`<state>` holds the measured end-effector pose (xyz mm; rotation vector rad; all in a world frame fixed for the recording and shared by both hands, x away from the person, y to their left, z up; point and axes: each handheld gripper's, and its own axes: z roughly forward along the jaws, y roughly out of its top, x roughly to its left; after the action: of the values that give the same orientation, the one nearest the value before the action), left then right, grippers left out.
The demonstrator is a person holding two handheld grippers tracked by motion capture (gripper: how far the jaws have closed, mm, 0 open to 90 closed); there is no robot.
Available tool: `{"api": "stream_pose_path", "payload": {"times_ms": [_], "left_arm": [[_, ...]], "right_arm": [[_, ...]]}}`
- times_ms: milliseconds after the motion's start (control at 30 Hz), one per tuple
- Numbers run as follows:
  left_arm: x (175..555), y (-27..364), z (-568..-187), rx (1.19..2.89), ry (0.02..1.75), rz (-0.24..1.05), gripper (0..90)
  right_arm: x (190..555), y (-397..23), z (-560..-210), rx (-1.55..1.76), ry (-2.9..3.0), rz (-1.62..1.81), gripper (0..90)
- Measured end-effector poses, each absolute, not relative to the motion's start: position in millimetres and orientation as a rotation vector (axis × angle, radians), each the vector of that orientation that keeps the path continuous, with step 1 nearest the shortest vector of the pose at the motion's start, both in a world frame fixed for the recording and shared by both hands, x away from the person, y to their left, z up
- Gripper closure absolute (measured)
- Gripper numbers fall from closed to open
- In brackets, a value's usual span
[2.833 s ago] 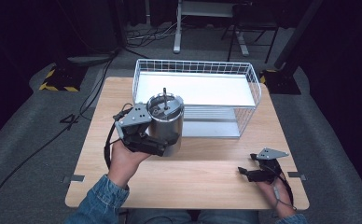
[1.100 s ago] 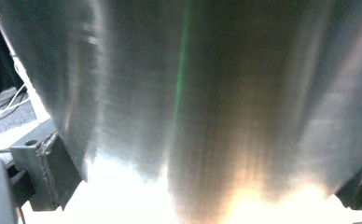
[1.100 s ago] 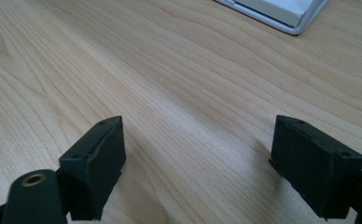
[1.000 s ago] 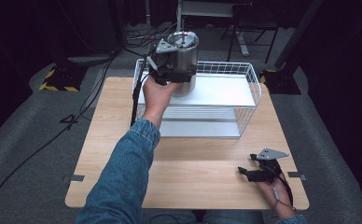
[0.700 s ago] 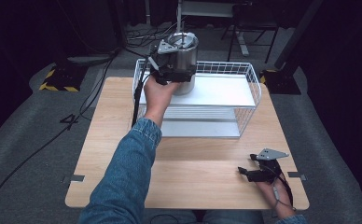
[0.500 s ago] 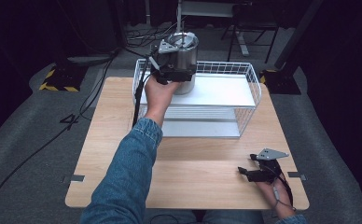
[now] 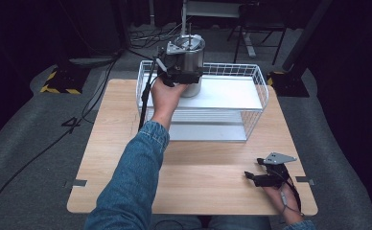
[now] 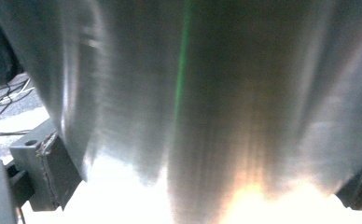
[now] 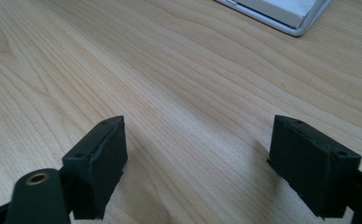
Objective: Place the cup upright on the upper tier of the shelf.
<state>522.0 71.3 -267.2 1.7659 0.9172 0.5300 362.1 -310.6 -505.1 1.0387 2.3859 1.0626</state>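
The left gripper (image 7: 183,73) clamps a shiny steel pot (image 7: 190,52), its 2 jaws pressed to opposite sides of the pot's wall. In the left gripper view the brushed metal (image 8: 184,102) sits right between the jaws and very close to the camera, with a thin green reflection running down it. In the high view the pot is held upright at the far left corner of the white wire basket (image 7: 258,91), its base low over the basket's white floor; whether it touches that floor cannot be told. The left hand (image 7: 166,93) and denim sleeve (image 7: 129,182) reach out to it across the wooden table (image 7: 112,139). The right gripper (image 7: 263,177) rests low at the near right of the table, its 2 jaws spread wide with only bare wood between them.
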Motion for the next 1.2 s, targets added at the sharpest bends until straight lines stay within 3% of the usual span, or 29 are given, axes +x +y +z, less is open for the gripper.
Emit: {"api": "stream_pose_path", "payload": {"times_ms": [1200], "left_arm": [[515.6,68.1,-275.0,1.729,0.893,0.585,0.0]], "right_arm": [[361.6,-310.3,-505.1,1.028,2.388,1.064,20.2]]}}
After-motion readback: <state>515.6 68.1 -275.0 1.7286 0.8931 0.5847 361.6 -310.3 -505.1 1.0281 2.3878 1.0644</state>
